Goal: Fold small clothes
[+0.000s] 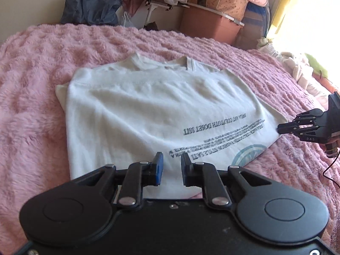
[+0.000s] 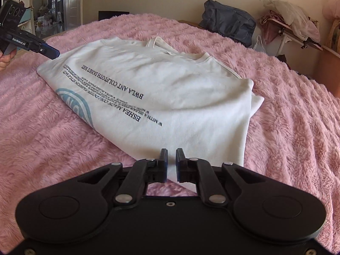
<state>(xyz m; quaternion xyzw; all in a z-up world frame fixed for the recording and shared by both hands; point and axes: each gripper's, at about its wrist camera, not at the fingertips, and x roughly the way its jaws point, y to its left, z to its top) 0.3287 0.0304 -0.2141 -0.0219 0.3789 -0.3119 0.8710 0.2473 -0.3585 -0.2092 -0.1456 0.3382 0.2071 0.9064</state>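
A white T-shirt [image 1: 148, 110] with dark print and a blue ring logo lies folded on the pink fluffy blanket [image 1: 31, 85], collar at the far side. My left gripper [image 1: 171, 156] hovers over the shirt's near hem, open by a small gap with nothing between its blue pads. In the right wrist view it [image 2: 53, 53] sits just off the T-shirt's [image 2: 170, 89] left corner. My right gripper [image 2: 171, 150] is shut above the near edge of the shirt, with no cloth pinched. From the left wrist view its tip [image 1: 279, 129] meets the shirt's right corner.
A dark blue bag [image 1: 91, 6], a folding table with clothes [image 1: 161, 0] and a brown box [image 1: 208, 24] stand past the bed's far edge. Crumpled cloth [image 1: 297, 68] lies at the bright window side. A black cable [image 1: 331, 170] trails from the right gripper.
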